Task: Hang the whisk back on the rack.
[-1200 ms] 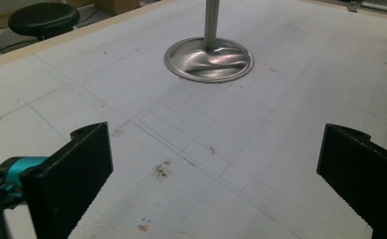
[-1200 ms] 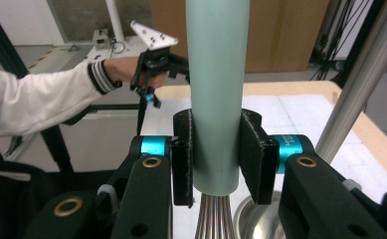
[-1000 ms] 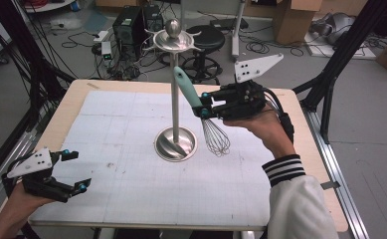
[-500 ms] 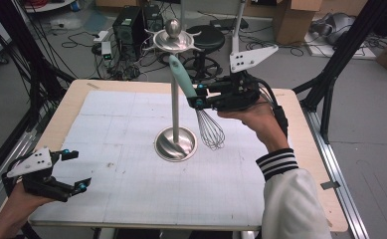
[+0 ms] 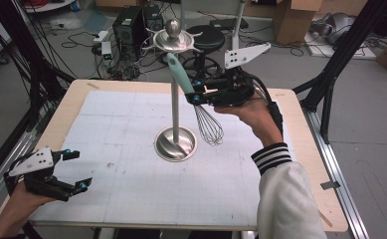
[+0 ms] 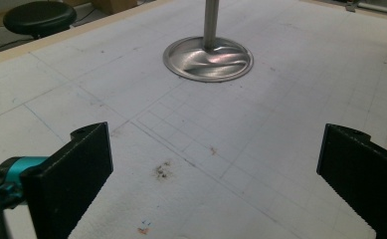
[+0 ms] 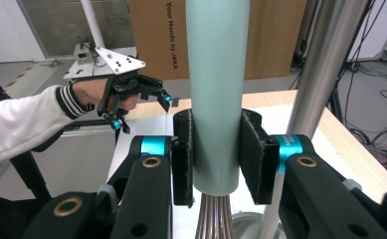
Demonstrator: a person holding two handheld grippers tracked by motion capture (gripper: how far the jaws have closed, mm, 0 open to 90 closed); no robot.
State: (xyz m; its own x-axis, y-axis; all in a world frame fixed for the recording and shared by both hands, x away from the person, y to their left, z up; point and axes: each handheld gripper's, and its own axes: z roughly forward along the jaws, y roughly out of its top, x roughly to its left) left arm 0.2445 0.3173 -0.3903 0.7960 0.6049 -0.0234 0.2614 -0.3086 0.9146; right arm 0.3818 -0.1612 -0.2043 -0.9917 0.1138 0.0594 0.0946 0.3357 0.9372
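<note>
One gripper [image 7: 216,164] clenches the whisk [image 5: 208,122], hiding part of its handle.

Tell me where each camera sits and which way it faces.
High view: above the person's side, facing forward and down on the table; forearms, left claw, right claw.
Left gripper view: on the left claw, facing the stand.
Right gripper view: on the right claw, gripping the whisk.
Shared: the stand, all three.
</note>
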